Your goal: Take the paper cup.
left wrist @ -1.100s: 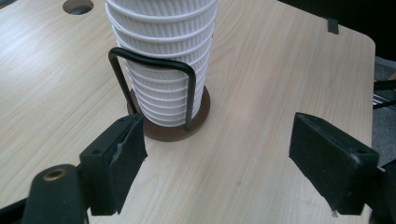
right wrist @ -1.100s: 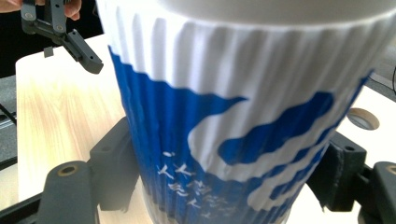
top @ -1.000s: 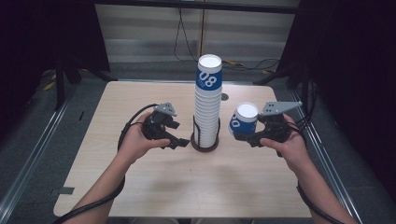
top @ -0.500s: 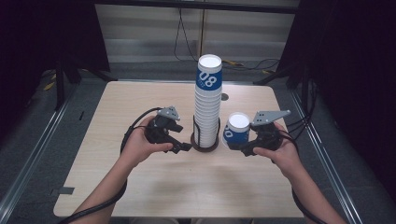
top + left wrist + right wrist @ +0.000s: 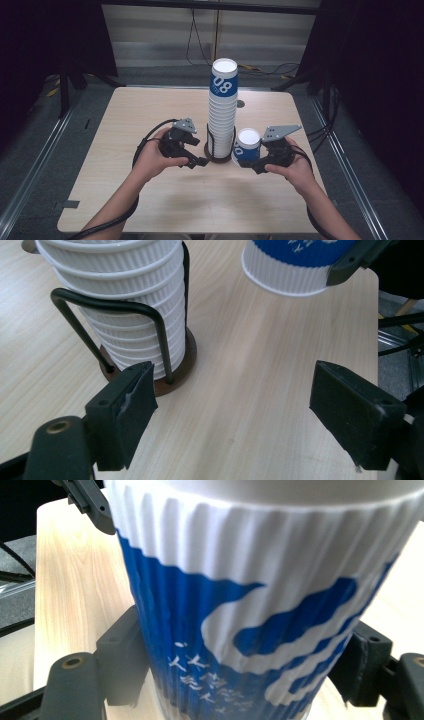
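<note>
High view: a pale wooden table carries one tall stack of ribbed white paper cups, the top cup banded blue with white numerals. The cups in the stack are too tightly nested to count. The stack stands upright in one black wire holder on a round dark base, near the table's middle.

Two hands reach in from the bottom edge, each holding one claw. The left claw sits just left of the holder's base, low over the table. In the left gripper view its two black jaws stand well apart with only bare wood between them, gripping nothing; the holder's base lies beyond the left-hand jaw.

The right claw sits just right of the holder, and it holds one single blue-and-white cup, upright, mouth facing up, beside the lower part of the stack. In the right gripper view this cup is pressed between both jaws, one on each side of its ribbed wall. Whether the cup's bottom touches the table cannot be told.

One black cable trails from each claw.
</note>
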Tool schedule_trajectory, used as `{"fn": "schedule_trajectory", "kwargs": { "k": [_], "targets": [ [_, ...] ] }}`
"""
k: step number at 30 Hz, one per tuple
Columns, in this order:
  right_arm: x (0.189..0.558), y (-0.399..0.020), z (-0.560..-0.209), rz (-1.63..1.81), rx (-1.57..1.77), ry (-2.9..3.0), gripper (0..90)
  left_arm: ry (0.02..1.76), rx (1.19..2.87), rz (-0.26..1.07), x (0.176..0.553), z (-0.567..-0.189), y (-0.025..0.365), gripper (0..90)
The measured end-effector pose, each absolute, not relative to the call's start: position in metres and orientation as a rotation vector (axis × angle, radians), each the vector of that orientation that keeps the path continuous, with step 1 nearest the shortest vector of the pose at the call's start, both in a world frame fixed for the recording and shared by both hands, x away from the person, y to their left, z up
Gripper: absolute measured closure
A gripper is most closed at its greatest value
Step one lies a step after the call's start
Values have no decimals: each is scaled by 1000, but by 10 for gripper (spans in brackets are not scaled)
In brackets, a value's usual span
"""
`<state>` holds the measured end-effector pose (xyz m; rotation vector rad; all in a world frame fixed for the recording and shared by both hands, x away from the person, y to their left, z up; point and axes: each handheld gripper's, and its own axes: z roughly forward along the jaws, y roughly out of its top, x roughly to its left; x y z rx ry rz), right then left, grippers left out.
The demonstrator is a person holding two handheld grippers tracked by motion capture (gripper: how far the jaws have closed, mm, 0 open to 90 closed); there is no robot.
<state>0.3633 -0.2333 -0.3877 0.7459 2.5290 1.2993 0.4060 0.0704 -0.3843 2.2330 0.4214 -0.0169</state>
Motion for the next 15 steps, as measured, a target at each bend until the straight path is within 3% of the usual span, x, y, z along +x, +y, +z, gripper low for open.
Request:
{"fn": "schedule_trajectory", "kwargs": {
  "k": [15],
  "targets": [
    [360,-221,-400,1313,723,2561,221,399,2240,-37,402,-384,65,183]
  ]
}}
